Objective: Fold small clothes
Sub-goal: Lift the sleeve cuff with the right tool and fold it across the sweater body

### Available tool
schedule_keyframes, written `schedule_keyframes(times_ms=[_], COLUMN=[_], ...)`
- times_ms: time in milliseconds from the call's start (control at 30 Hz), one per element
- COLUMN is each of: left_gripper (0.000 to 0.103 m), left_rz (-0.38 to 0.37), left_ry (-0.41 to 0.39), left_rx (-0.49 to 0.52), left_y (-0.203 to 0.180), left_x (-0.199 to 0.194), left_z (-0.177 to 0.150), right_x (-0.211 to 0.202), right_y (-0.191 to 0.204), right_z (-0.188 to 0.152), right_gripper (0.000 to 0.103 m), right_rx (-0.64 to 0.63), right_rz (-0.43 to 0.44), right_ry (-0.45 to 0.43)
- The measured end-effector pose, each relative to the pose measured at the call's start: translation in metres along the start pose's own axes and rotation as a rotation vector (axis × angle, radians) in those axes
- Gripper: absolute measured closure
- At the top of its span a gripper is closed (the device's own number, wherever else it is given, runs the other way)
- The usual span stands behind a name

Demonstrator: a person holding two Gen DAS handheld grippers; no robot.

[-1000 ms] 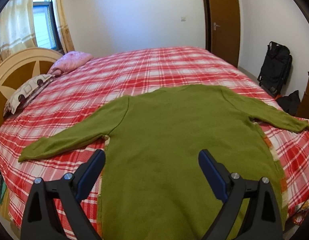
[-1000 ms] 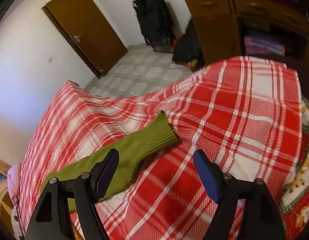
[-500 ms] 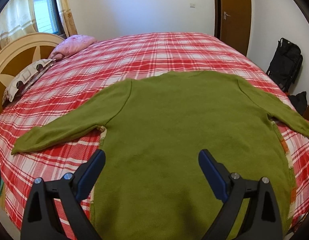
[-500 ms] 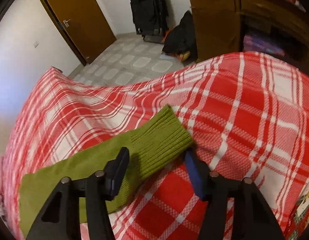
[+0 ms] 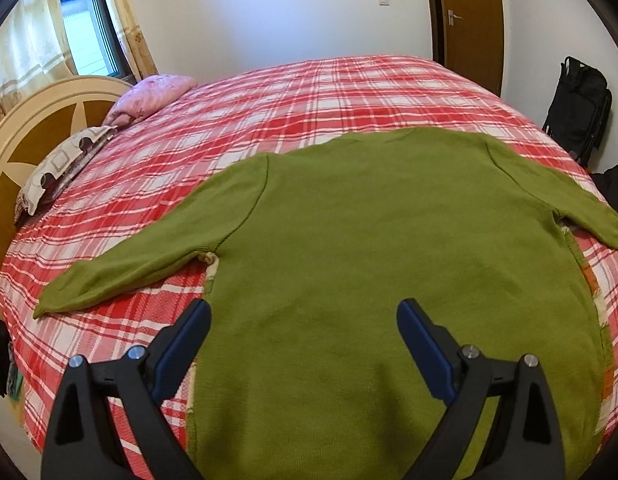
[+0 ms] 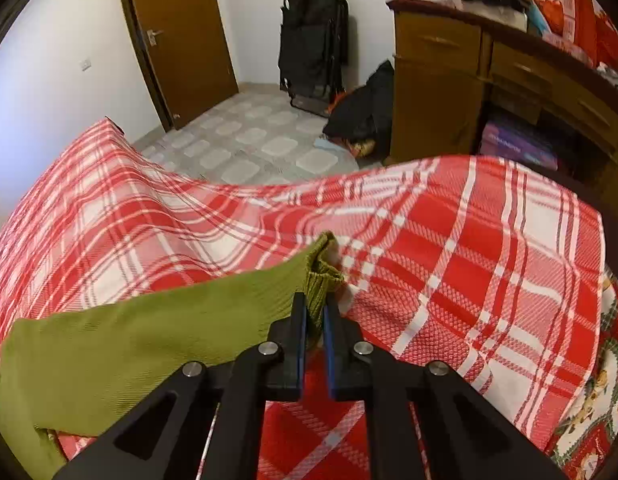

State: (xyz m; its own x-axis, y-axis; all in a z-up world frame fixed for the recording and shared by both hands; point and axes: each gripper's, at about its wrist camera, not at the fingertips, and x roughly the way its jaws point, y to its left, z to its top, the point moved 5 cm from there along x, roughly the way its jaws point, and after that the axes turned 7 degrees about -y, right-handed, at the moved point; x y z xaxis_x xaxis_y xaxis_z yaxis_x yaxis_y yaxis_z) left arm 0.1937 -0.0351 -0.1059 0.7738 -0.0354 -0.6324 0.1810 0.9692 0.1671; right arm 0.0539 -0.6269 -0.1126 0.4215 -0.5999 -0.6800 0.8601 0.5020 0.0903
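Left wrist view: a green sweater [image 5: 369, 248] lies flat on the bed [image 5: 309, 92], its body running from the near edge toward the middle, collar end farthest from the camera. Both sleeves spread sideways, so the widest span runs across the bed. The left sleeve [image 5: 137, 260] slants down toward the left edge, its cuff lying on the plaid cover. The other sleeve runs off toward the right edge.

The left gripper [image 5: 303, 336] hovers over the sweater's lower body with its jaws spread wide and nothing between them; the left finger sits over the sweater's side edge, the right one over green cloth.

In the right wrist view, the right gripper [image 6: 314, 322] has its jaws pinched together on the ribbed cuff [image 6: 321, 276] of the right sleeve [image 6: 149, 344], near the bed's right edge. The cuff bunches up just past the fingertips, and the sleeve trails back to the left across the cover.

Two pillows [image 5: 141, 98] lie by the headboard [image 5: 33, 128] at the far left corner. Beyond the bed's right edge stand a door [image 6: 181, 32], a black bag [image 6: 313, 44] against the wall, dark clothes on the floor and a wooden dresser [image 6: 449, 80]. None of these lies between the jaws and the sweater.
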Motion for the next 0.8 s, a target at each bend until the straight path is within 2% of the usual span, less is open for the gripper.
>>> schedule_keyframes(times_ms=[200,367,567,700,800], left_gripper=[0.006,0.006,0.006,0.006,0.006], left_rz=[0.012,0.002,-0.028,-0.066,-0.049], left_ry=[-0.004,-0.010,-0.027,-0.030,-0.035], left_rx=[0.002,-0.003,-0.041,-0.096,-0.104], left_y=[0.004,0.006,0.015,0.025,0.034], left_x=[-0.001,-0.003,-0.002,0.003,0.005], left_z=[-0.001,-0.002,-0.010,-0.029,-0.042], right_x=[-0.025,-0.060,-0.133,-0.188,-0.212], right_y=[0.021,0.049,0.140,0.219,0.272], right_z=[0.007,0.013,0.000,-0.030,-0.059], right_gripper=[0.098,0.098,0.098,0.098,0.098], right_rx=[-0.095,-0.126,-0.263,-0.376,-0.444], right_rz=[0.000,0.065,0.287,0.462,0.573], right_ry=[-0.065,-0.131,-0.182,-0.207,-0.183])
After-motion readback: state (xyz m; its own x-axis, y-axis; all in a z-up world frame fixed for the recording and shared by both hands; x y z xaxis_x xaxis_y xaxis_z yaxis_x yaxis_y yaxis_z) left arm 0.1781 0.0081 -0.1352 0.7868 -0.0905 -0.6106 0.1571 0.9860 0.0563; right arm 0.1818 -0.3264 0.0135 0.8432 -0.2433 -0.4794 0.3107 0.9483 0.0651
